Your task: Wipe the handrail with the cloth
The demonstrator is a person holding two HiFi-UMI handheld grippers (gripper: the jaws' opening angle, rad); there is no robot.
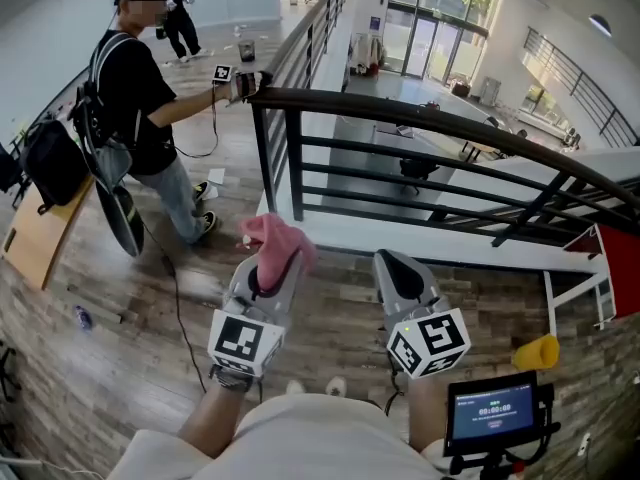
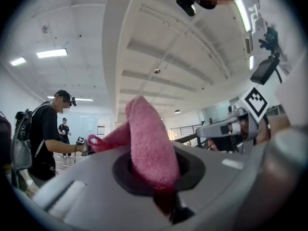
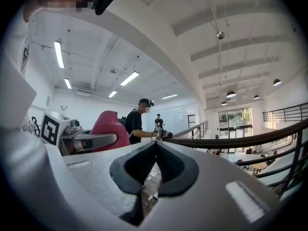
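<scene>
Sticking up from the left gripper [image 1: 262, 280] is the pink cloth [image 1: 277, 238], pinched tight in its jaws. The right gripper [image 1: 398, 266] is closed with nothing in it. Both are near the dark handrail [image 1: 430, 110], not touching it.

Wood-plank floor [image 1: 100, 368]; yellow cup [image 1: 537, 352] lying right, small blue object [image 1: 82, 317] left.

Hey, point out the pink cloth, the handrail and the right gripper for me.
pink cloth [image 1: 274, 240]: head view, on its bunched top above the jaws holding it.
handrail [image 1: 420, 107]: head view, on the curve of the dark top rail.
right gripper [image 1: 397, 258]: head view, at its closed jaw tips.
</scene>
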